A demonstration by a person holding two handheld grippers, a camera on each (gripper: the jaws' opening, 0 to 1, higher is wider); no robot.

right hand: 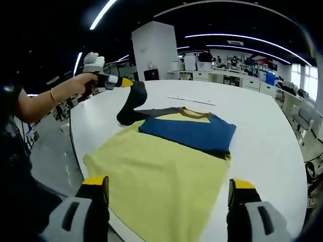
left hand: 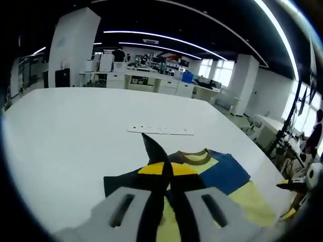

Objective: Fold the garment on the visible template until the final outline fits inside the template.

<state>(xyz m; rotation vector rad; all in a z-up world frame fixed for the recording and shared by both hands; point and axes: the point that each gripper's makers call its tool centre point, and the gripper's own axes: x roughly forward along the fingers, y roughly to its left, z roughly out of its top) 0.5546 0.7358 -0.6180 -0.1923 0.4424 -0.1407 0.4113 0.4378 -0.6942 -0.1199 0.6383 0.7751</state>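
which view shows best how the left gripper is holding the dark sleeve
The right gripper view: the left gripper appears side-on, lifting the dark sleeve off the shirt. The left gripper view shows its own jaws closed on the sleeve, foreshortened.

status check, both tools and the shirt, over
Left tool shut on dark sleeve, lifting it off the table. Right tool open, low over the shirt hem. Blue side already folded in. White strip beyond the collar, not in the way.

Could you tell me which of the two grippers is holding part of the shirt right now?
The left gripper, seen at the upper left of the right gripper view. It is shut on the shirt's dark sleeve, lifted off the table; the right gripper is open above the yellow part.
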